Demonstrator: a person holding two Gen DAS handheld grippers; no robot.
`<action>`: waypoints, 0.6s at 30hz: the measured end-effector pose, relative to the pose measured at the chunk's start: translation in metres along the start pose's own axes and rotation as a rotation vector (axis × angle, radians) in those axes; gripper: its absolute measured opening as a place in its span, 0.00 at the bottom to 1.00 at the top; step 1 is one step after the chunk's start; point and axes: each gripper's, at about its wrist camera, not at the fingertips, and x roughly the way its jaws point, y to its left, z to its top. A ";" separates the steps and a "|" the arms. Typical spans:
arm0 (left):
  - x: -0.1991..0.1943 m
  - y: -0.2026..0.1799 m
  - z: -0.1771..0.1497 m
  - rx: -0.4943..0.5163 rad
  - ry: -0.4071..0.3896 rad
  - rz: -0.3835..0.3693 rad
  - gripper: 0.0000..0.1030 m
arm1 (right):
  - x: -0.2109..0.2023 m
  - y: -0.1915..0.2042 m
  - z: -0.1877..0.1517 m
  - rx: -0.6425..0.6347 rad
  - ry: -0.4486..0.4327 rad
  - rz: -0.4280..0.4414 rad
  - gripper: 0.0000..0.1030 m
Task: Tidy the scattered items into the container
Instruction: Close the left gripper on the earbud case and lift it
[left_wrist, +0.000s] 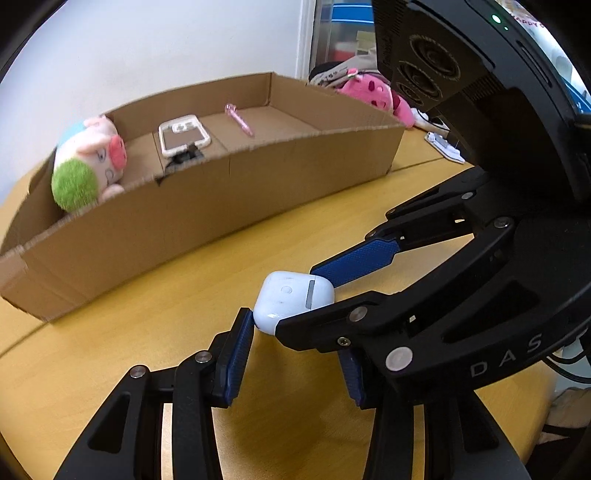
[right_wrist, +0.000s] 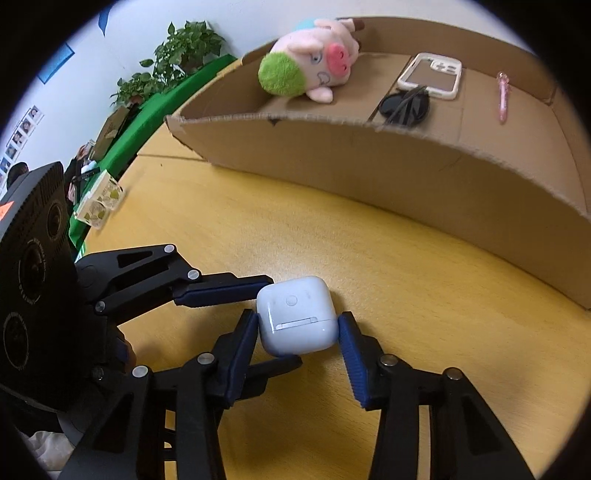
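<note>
Earbud case: white hard plastic, glossy, faint scuffs on the shell; a small silvery hinge strip along one side.

Right gripper: matt black plastic links with bright metal pivot pins; blue pads, ribbed, rubbery-looking. Left gripper: same build, blue pads finely textured.

Cardboard box: plain brown corrugated card, matt, top edges ragged.

Table: yellow wood-grain top, smooth, slight sheen.

Plush pig: soft pink cloth with a fuzzy green patch.

Phone: pale case, glossy back.

Sunglasses: dark shiny lenses.

Pen: translucent pink plastic.
</note>
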 end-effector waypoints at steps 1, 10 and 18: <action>-0.004 -0.001 0.002 0.003 -0.011 0.005 0.46 | -0.002 0.000 0.002 -0.002 -0.007 -0.002 0.43; -0.047 -0.004 0.043 0.067 -0.137 0.049 0.46 | -0.051 0.005 0.026 -0.038 -0.133 -0.009 0.42; -0.039 0.001 0.119 0.165 -0.154 0.056 0.46 | -0.095 -0.015 0.068 -0.069 -0.220 -0.046 0.42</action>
